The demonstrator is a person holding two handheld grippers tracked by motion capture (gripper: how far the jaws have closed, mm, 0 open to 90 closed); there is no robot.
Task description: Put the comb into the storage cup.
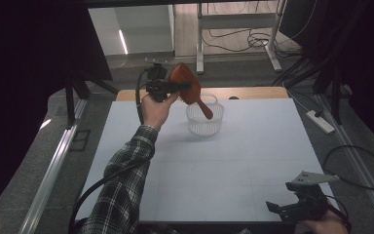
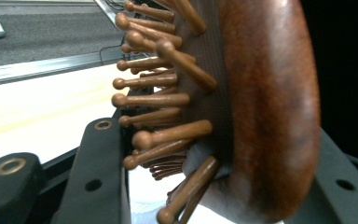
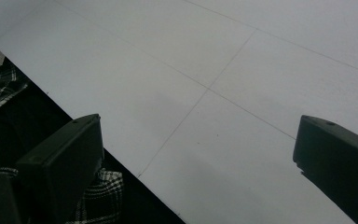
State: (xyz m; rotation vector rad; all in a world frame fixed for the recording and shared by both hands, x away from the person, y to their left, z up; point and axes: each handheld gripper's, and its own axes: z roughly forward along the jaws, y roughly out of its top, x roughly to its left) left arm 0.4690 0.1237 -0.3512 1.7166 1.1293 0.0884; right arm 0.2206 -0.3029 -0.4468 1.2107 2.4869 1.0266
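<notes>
**Hairbrush held over the basket, not yet released**

Jaws of the left gripper [image 1: 184,87] are clamped on the head of a wooden hairbrush [image 1: 187,87], one jaw against the bristle side and the other against the smooth back, as is seen close up in the left gripper view, where the round-tipped wooden pins [image 2: 158,100] stand out toward one black jaw. The brush is carried in the air above the far side of the white table [image 1: 224,165], with its handle slanted down toward the mouth of a white mesh basket [image 1: 205,118]; whether the handle tip is already inside the rim cannot be told. The right gripper [image 1: 292,207] is rested at the near right corner of the table, its jaws spread wide with nothing between them.

By these pictures, the pick-up is judged done and the carry nearly so. Lowering the brush into the basket and letting it go are judged to be what is left.
</notes>
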